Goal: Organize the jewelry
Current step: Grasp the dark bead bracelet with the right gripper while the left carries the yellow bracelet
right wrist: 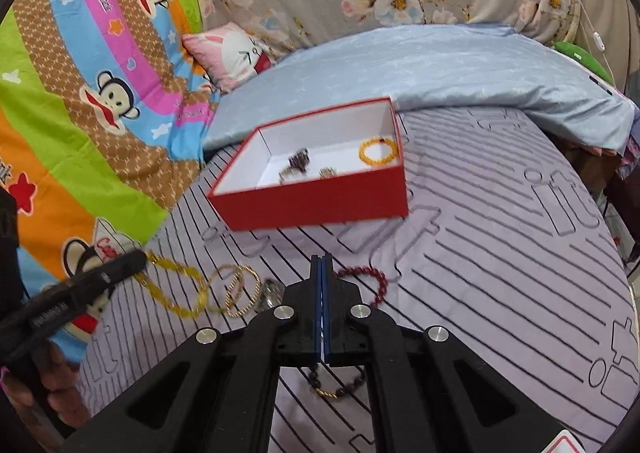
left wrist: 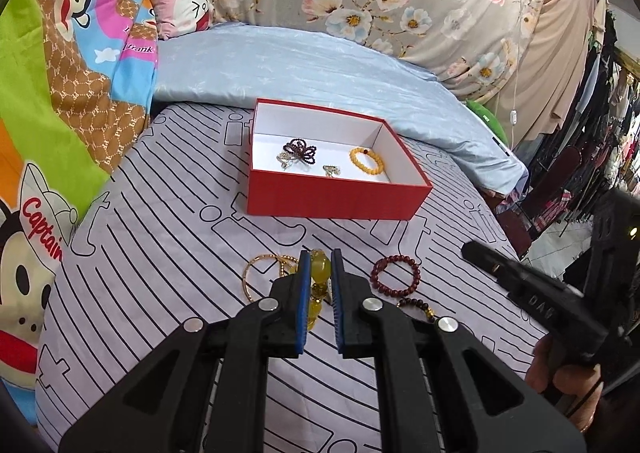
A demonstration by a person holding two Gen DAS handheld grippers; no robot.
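**Both tongs over the bed, box ahead**

My left tongs [left wrist: 320,265] tilt down over the striped sheet [left wrist: 160,253], clenched on a yellow bead bracelet [left wrist: 320,273]. My right tongs [right wrist: 322,265] tilt down likewise, pressed together; a dark bead bracelet [right wrist: 338,387] hangs under them, though I cannot tell if it is pinched. The quilt [left wrist: 52,133] reads "Captain". The red box [left wrist: 336,197] holds an orange bracelet [left wrist: 366,161]. Only the right view shows the gold chain [right wrist: 176,293]; both show the red bracelet [right wrist: 372,281].
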